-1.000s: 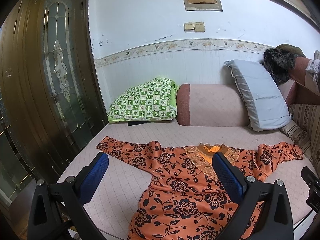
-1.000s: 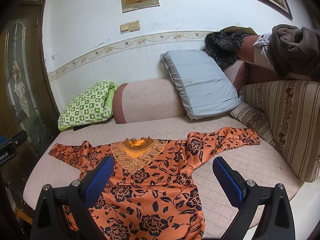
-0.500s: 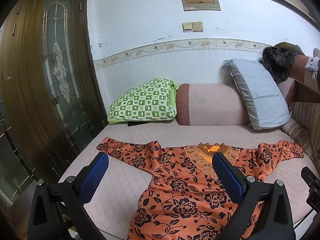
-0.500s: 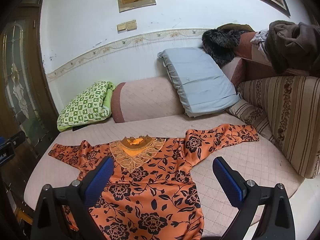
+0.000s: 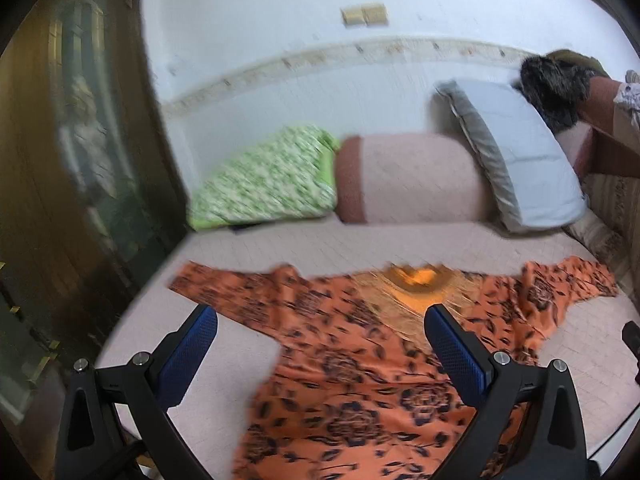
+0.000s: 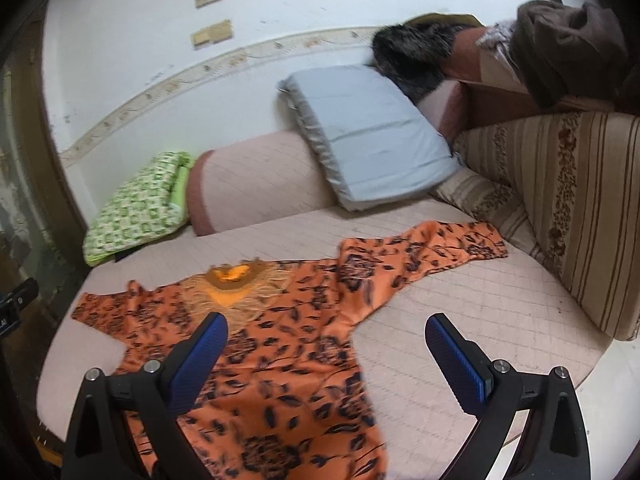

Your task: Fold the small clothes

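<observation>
An orange top with black flowers (image 5: 360,360) lies spread flat on the pink quilted couch seat (image 5: 360,244), sleeves out to both sides, lace collar (image 5: 420,284) toward the back. It also shows in the right wrist view (image 6: 280,344). My left gripper (image 5: 320,356) is open and empty, held above the top's left side. My right gripper (image 6: 326,360) is open and empty, above the top's right side near its right sleeve (image 6: 432,248).
A green checked pillow (image 5: 268,180), a pink bolster (image 5: 412,180) and a grey pillow (image 5: 516,152) line the back wall. A striped couch back (image 6: 568,208) stands at the right with dark clothes (image 6: 568,32) on it. A wooden glass door (image 5: 80,160) is at the left.
Both grippers have moved forward and lower toward the top; the views are now blurred by motion. The top lies as before. Both grippers stay open.
</observation>
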The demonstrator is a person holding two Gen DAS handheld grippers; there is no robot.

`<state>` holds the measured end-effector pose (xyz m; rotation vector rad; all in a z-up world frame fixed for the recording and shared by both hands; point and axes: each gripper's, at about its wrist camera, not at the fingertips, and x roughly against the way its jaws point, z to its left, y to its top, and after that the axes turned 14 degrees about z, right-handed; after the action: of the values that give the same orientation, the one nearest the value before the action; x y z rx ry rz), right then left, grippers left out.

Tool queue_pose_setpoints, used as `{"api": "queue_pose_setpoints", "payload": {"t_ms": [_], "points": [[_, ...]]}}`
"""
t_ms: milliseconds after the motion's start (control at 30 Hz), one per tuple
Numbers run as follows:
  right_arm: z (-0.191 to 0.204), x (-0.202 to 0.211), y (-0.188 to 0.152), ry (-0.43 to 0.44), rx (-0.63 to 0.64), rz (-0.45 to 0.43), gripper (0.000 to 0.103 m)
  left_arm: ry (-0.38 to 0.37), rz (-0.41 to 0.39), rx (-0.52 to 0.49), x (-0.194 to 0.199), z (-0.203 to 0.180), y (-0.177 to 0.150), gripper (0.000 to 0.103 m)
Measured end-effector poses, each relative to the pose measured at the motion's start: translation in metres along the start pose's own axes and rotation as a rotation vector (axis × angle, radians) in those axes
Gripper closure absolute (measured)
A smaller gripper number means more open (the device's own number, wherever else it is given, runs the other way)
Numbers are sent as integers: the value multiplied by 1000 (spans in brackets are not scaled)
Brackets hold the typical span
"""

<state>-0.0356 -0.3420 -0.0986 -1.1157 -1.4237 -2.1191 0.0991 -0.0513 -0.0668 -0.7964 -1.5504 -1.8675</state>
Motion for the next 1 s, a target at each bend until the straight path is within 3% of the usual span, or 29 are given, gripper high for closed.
{"api": "queue_pose_setpoints", "payload": {"t_ms": [133,333,467,567,667,833,867,900,967,1000], "points": [[-64,-48,22,10,-117,66,3,-112,211,-33,-82,-31,13,0],[-218,-141,45,121,-517,170,3,-126,401,-70,-195,-94,12,0],[-301,-209,57,295,-779,193,5,-124,342,-61,-236,-115,11,0],[-332,-247,67,314,-912,156,14,-147,287,-31,-247,-109,7,0],[-352,-287,78,309,-990,154,29,-107,251,-41,-258,-102,8,0],[-363,-322,98,268,-1018,84,34,-89,238,-13,-267,-89,16,0],[-362,-325,103,251,-1013,80,50,-83,230,-7,-267,-87,18,0],[-361,-330,109,230,-1002,88,76,-78,225,-5,-267,-86,19,0],[-361,-342,117,163,-983,129,93,-76,225,3,-269,-83,21,0],[-362,-344,118,152,-984,122,94,-80,227,9,-269,-81,22,0]]}}
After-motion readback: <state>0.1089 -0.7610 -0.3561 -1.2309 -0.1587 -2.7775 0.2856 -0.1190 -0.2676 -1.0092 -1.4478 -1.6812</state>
